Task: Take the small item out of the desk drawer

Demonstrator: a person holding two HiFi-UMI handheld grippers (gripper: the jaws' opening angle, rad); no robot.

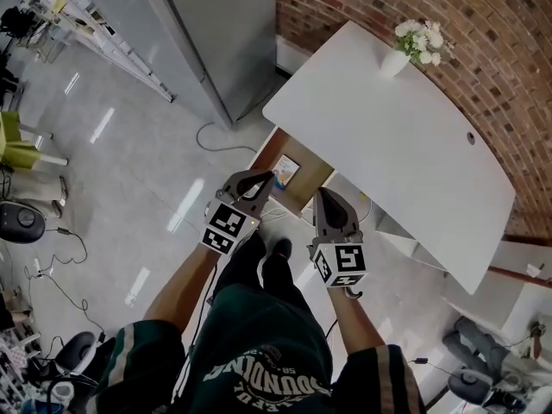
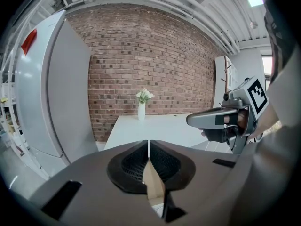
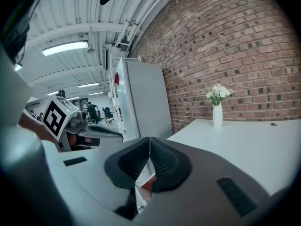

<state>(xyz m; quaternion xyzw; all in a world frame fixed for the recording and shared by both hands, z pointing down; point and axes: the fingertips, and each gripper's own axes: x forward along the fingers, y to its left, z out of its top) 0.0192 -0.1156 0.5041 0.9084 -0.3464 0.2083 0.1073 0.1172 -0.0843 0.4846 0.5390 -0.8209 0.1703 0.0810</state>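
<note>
An open brown drawer [image 1: 308,182] sticks out from under the near edge of the white desk [image 1: 405,145]. In it lies a small pale item [image 1: 284,170] with blue and yellow on it. My left gripper [image 1: 264,179] hangs just above the drawer's left side, its tips close to the item, jaws shut and empty [image 2: 148,147]. My right gripper [image 1: 322,195] hovers over the drawer's right side, also shut with nothing in it [image 3: 150,142]. Each gripper shows in the other's view: the right gripper [image 2: 221,119], the left gripper [image 3: 89,131].
A white vase of flowers [image 1: 407,50] stands at the desk's far end by the brick wall [image 1: 483,24]. A tall grey cabinet [image 1: 224,33] stands left of the desk. Cables [image 1: 216,141] trail over the shiny floor. Chair bases [image 1: 470,378] sit at the lower right.
</note>
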